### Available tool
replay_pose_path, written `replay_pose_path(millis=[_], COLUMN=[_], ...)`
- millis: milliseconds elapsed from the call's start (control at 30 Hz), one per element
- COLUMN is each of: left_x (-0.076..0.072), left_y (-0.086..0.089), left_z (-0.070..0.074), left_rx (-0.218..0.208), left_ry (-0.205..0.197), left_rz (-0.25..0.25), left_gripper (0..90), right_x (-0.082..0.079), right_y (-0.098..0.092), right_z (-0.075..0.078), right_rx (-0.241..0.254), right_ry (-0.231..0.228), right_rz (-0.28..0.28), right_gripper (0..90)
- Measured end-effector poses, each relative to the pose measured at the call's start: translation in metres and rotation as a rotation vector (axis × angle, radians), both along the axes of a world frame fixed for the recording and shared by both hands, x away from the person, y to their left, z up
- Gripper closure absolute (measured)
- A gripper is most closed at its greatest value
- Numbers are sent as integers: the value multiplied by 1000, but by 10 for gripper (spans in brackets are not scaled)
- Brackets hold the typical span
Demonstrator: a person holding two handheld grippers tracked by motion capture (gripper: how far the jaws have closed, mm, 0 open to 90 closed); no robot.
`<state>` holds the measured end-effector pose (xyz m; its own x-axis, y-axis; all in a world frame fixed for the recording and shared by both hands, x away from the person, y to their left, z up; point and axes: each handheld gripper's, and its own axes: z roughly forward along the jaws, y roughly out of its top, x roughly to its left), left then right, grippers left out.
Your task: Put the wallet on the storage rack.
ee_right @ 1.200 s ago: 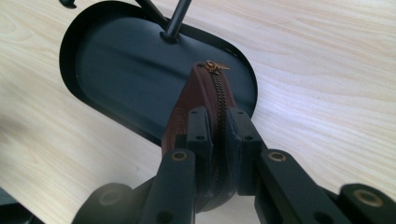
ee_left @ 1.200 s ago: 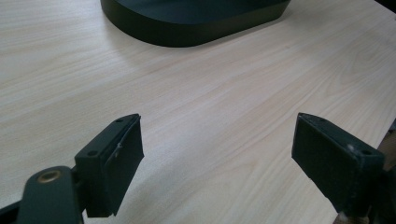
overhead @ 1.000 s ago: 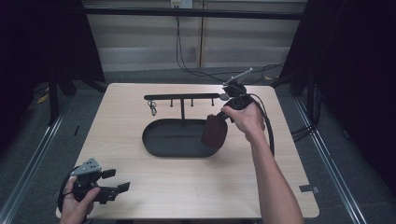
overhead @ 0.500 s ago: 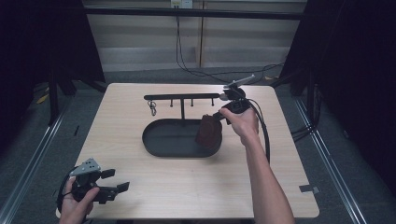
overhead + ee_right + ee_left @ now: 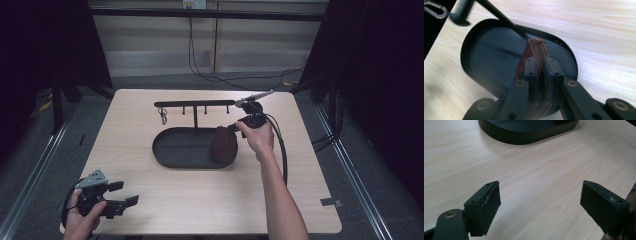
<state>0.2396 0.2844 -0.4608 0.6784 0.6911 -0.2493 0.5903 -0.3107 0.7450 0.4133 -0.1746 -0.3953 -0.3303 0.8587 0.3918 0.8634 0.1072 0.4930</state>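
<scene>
Clearly the right gripper (left gripper spread, idle) pinches the pouch by its zipper over the tray's right end, risking slippage.

- The right gripper now sits lower and farther left, over the tray's right end.
- The brown pouch clamped in its jaws now hangs down into the tray.

Pale wood table, grey floor (cables trailing), dark curtains.
</scene>
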Motion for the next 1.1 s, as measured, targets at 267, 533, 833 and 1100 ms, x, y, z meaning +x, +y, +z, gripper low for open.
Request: replay_pose_path(millis=[267,533,833,1100], left_x=[0,0,1,1], left_y=[0,0,-1,-2], left_z=[0,0,-1,-2], left_rx=[4,6,10,18], left_ry=[-1,4,4,9], left_rz=[-1,-4,-6,-11], left_gripper=[164,163,163,163], right_x=[3,7,5,-4], right_y=[-1,7,6,-2], right_z=[-16,-34,-44,-33], right_rx=[32,12,19,32], right_ry=[-43,-20,-42,-100], right_rz=[-34,-26,-37,-28], right_gripper=[810,859,800,691])
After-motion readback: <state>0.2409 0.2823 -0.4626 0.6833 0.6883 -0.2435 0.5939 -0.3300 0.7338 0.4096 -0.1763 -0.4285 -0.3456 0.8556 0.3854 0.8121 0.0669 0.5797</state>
